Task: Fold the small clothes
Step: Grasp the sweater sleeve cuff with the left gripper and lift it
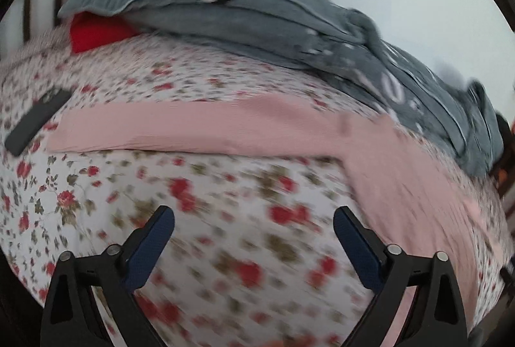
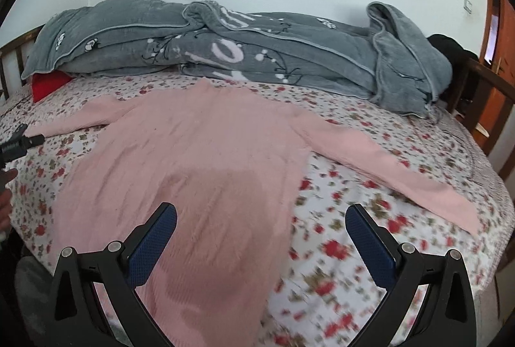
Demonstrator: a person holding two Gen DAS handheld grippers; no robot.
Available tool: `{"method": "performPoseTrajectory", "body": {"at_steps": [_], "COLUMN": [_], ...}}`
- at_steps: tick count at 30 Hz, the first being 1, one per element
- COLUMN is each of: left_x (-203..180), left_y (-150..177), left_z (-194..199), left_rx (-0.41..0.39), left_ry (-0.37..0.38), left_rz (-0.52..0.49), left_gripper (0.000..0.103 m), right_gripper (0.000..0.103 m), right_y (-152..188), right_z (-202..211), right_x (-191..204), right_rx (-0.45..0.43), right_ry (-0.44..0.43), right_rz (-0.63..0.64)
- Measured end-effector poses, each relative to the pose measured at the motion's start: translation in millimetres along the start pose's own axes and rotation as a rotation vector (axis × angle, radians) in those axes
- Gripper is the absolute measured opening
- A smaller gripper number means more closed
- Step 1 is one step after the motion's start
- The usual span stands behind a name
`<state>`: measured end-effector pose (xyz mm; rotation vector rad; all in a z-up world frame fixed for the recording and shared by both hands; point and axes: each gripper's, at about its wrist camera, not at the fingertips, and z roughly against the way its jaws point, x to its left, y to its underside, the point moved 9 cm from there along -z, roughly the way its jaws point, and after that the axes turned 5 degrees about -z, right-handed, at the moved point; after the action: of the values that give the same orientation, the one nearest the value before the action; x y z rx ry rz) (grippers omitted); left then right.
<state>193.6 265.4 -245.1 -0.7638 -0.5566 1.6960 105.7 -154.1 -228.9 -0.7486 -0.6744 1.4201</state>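
- A bed fills both views, covered by a white floral sheet (image 2: pixel 370 237) printed with small red roses and olive leaves; a pale plain wall stands behind it.
- Along the far side lies a thick grey fleece blanket (image 2: pixel 244 57), bunched into long soft folds with piped edges and pale lettering and flower marks.
- A red cushion (image 2: pixel 48 84) shows from under the blanket's left end, by a dark wooden slatted bed frame (image 1: pixel 42 2).
- The pink sweater (image 2: pixel 199 160), a fuzzy, faintly ribbed knit, lies flat on the sheet, body toward the camera and both long sleeves spread outward.
- In the left wrist view, one sleeve runs as a straight pink band across the sheet, with a flat black rectangular phone (image 1: pixel 37 121) beside its cuff.
- The left gripper (image 1: pixel 254 237) is spread wide over bare sheet, its blue textured fingers (image 1: pixel 151 247) holding nothing.
- The right gripper (image 2: pixel 260 240) is likewise wide apart and empty, above the sweater's lower hem.
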Motion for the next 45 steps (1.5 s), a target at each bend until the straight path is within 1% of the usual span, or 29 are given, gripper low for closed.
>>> {"method": "performPoseTrajectory", "body": {"at_steps": [3,5,6,7,8,9,10,11,12,13,15,17,19,21,22,23,24,25,26,28,29,32,34,35,37,40,41,43,45], "left_x": [42.1,70.0,87.8,97.0,109.4,116.2,122.9,133.7,141.5,149.9,165.6,175.9,182.2,183.2,183.2,182.1,178.8,172.5,166.0,142.7,126.6,66.4,12.1,-8.1,-64.3,-153.2,-190.4,-241.2,-297.5], "left_y": [-10.4,-12.5,-10.2,-8.1,-6.3,-7.2,-9.4,-12.8,-14.7,-17.4,-25.8,-33.4,-43.0,-51.8,-55.7,-59.2,-62.8,-66.1,-68.4,-80.4,-88.5,-111.5,-123.2,-126.7,-129.7,-120.4,-110.6,-89.9,-58.7], "left_z": [-14.4,-23.5,-30.2,-34.9,-39.5,-38.8,-37.1,-37.6,-39.2,-42.0,-52.0,-57.5,-59.9,-64.0,-64.9,-65.8,-67.9,-70.2,-68.5,-60.7,-57.8,-52.8,-49.8,-49.3,-49.3,-53.9,-58.0,-66.2,-76.0], "left_rx": [-0.029,-0.033,-0.025,-0.018,-0.024,-0.046,-0.074,-0.088,-0.088,-0.086,-0.079,-0.076,-0.080,-0.065,-0.059,-0.051,-0.031,-0.016,-0.018,-0.049,-0.063,-0.099,-0.124,-0.135,-0.155,-0.151,-0.134,-0.103,-0.079], "left_ry": [-0.050,-0.064,-0.054,-0.040,0.006,0.038,0.057,0.050,0.032,0.014,0.001,-0.016,-0.086,-0.156,-0.192,-0.221,-0.221,-0.207,-0.204,-0.227,-0.229,-0.201,-0.174,-0.164,-0.133,-0.063,-0.027,0.017,0.062], "left_rz": [0.067,0.132,0.193,0.230,0.284,0.309,0.337,0.370,0.390,0.413,0.471,0.502,0.492,0.456,0.436,0.418,0.409,0.408,0.403,0.350,0.311,0.203,0.119,0.086,-0.002,-0.121,-0.166,-0.228,-0.312], "left_gripper": [0.094,0.092,0.086,0.079,0.078,0.076,0.073,0.071,0.065,0.061,0.060,0.060,0.060,0.059,0.041,0.028,0.004,0.007,0.007,0.007,0.007,0.007,0.007,0.007,0.007,0.007,0.007,0.007,0.007], "right_gripper": [0.098,0.097,0.095,0.092,0.090,0.090,0.090,0.090,0.090,0.090,0.087,0.086,0.085,0.082,0.081,0.081,0.081,0.080,0.079,0.073,0.073,0.073,0.073,0.073,0.073,0.073,0.073,0.074,0.074], "right_y": [0.8,-2.6,-5.0,-8.5,-12.0,-15.2,-19.5,-23.7,-27.6,-31.3,-37.6,-41.0,-44.1,-45.3,-45.1,-43.4,-40.5,-38.8,-36.1,-34.8,-36.1,-37.9,-38.4,-38.7,-40.6,-42.5,-43.1,-42.1,-37.5], "right_z": [-20.4,-31.5,-35.2,-39.2,-43.6,-47.2,-52.1,-57.3,-62.4,-68.0,-80.9,-90.7,-100.4,-105.3,-107.4,-108.8,-109.3,-110.3,-111.1,-110.4,-107.6,-101.0,-97.3,-95.0,-90.1,-79.5,-77.8,-76.6,-80.4], "right_x": [4.4,4.7,3.5,2.4,1.1,-0.8,-2.7,-4.6,-6.3,-8.1,-13.7,-19.3,-25.0,-30.3,-33.3,-37.2,-41.3,-44.6,-47.7,-52.3,-56.7,-68.8,-77.5,-83.3,-95.1,-115.4,-120.3,-133.3,-145.4], "right_rx": [-0.002,-0.004,-0.010,-0.016,-0.020,-0.023,-0.027,-0.032,-0.033,-0.034,-0.031,-0.027,-0.024,-0.030,-0.034,-0.038,-0.043,-0.041,-0.031,-0.021,-0.031,-0.048,-0.054,-0.060,-0.081,-0.114,-0.118,-0.115,-0.086], "right_ry": [0.000,-0.014,-0.025,-0.037,-0.047,-0.051,-0.056,-0.065,-0.069,-0.069,-0.060,-0.060,-0.066,-0.066,-0.067,-0.069,-0.077,-0.084,-0.092,-0.092,-0.078,-0.075,-0.079,-0.070,-0.044,-0.023,-0.022,-0.006,-0.008], "right_rz": [0.010,0.006,-0.004,-0.014,-0.024,-0.034,-0.046,-0.058,-0.066,-0.071,-0.081,-0.092,-0.101,-0.107,-0.112,-0.122,-0.137,-0.146,-0.151,-0.137,-0.125,-0.127,-0.138,-0.142,-0.154,-0.202,-0.218,-0.252,-0.305]}}
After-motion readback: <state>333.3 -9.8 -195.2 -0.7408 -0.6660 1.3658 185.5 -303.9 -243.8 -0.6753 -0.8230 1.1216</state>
